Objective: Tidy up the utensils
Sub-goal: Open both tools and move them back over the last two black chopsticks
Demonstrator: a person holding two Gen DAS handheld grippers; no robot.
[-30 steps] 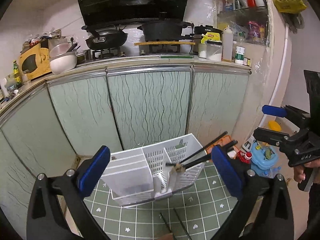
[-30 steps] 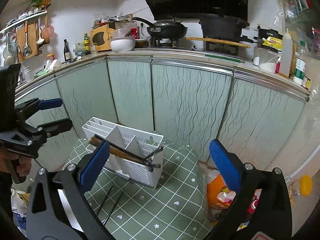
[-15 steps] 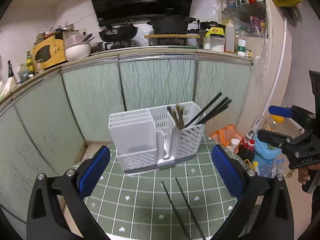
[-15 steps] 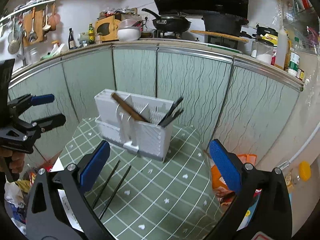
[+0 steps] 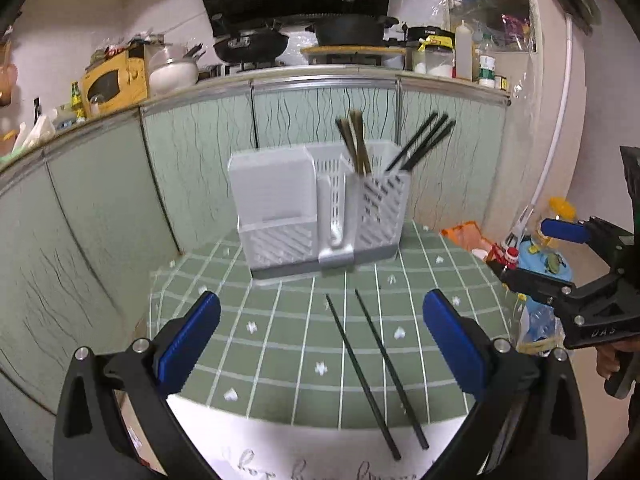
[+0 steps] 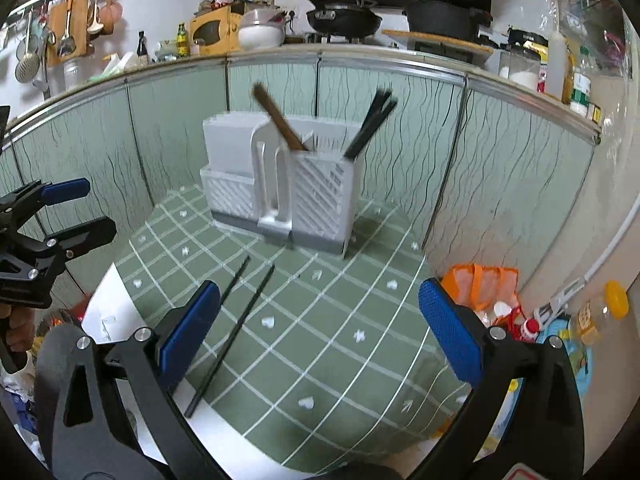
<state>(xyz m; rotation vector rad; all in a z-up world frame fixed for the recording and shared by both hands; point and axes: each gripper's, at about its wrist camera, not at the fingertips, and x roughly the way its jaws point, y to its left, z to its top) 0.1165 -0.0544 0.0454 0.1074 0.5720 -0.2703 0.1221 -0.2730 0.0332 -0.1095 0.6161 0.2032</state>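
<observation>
A white slotted utensil holder stands upright at the far end of a green checked cloth; it also shows in the right wrist view. Brown chopsticks and black chopsticks stick out of its compartments. Two black chopsticks lie loose on the cloth in front, also seen in the right wrist view. My left gripper is open and empty above the near cloth edge. My right gripper is open and empty, to the right of the loose pair.
Pale green cabinet doors stand right behind the holder, under a cluttered counter with a wok. An orange bag, bottles and a blue item lie on the floor at the right.
Both views have pulled back and dropped lower. The holder now reads upright and farther away, and the two loose chopsticks are in fuller view. Both grippers stay open.
</observation>
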